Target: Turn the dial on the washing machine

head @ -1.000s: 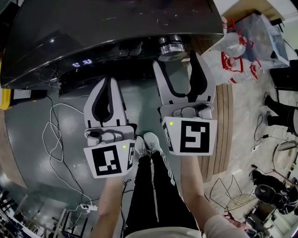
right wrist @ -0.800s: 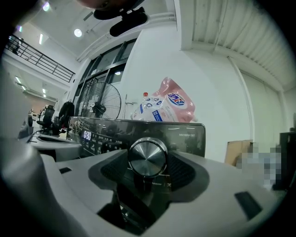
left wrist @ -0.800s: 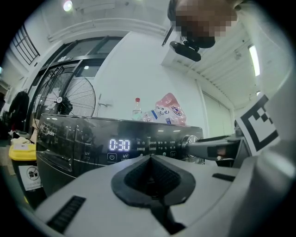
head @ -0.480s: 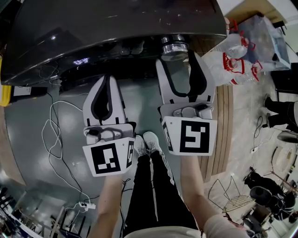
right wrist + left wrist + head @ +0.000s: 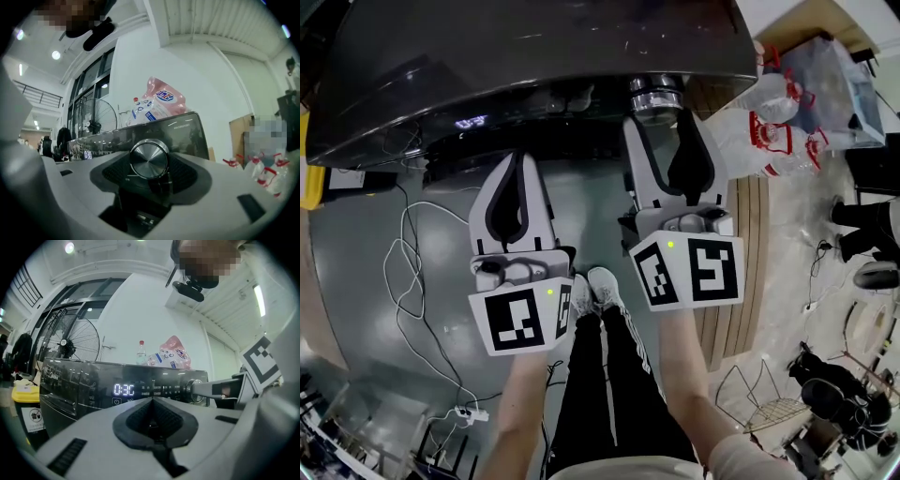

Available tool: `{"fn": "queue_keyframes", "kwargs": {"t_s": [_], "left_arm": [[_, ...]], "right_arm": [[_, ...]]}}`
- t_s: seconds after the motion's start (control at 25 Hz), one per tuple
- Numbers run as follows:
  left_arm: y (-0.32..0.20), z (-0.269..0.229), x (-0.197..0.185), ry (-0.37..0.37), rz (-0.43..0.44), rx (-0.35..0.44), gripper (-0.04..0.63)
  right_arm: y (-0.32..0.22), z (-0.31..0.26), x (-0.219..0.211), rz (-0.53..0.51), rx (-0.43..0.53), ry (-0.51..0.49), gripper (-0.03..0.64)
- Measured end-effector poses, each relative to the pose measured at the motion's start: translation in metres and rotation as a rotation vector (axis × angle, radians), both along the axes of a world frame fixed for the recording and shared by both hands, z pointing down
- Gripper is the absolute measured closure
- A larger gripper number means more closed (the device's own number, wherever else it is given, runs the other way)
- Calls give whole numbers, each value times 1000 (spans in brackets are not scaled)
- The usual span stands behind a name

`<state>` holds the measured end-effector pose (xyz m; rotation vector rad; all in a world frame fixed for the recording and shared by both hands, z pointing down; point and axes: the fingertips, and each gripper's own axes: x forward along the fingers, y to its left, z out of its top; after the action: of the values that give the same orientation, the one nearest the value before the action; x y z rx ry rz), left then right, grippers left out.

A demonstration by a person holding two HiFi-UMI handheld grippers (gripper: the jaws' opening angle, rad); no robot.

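The dark washing machine [image 5: 534, 47] fills the top of the head view, and its lit display [image 5: 124, 390] shows in the left gripper view. Its silver dial [image 5: 654, 97] juts from the panel at the right. My right gripper [image 5: 661, 120] is shut on the dial [image 5: 149, 159], with a dark pad on either side of it, and its marker cube is tilted. My left gripper [image 5: 517, 159] hangs left of it, just short of the panel, shut with nothing between its pads [image 5: 152, 416].
Clear bags with red handles [image 5: 783, 103] lie on the floor right of the machine, beside wooden boards [image 5: 750, 234]. White cables [image 5: 412, 272] trail over the grey floor at the left. A bottle [image 5: 141, 352] and a pink bag [image 5: 171, 352] stand on the machine's top.
My right gripper's jaws have narrowed onto the dial, and the gripper has rolled about its axis, so its marker cube now shows two faces. The left gripper has stayed put.
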<state>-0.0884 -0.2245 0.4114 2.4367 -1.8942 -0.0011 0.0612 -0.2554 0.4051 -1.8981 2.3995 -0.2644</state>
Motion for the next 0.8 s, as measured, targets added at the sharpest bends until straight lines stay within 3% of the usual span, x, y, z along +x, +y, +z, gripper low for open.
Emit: {"fn": "queue_keyframes", "kwargs": {"t_s": [0.2, 0.8], "left_arm": [[2, -4, -7, 1, -13, 6, 595], [3, -8, -17, 11, -30, 10, 595]], "right_arm": [[0, 3, 5, 21, -45, -187, 348], [-3, 5, 6, -9, -84, -514, 348]]}}
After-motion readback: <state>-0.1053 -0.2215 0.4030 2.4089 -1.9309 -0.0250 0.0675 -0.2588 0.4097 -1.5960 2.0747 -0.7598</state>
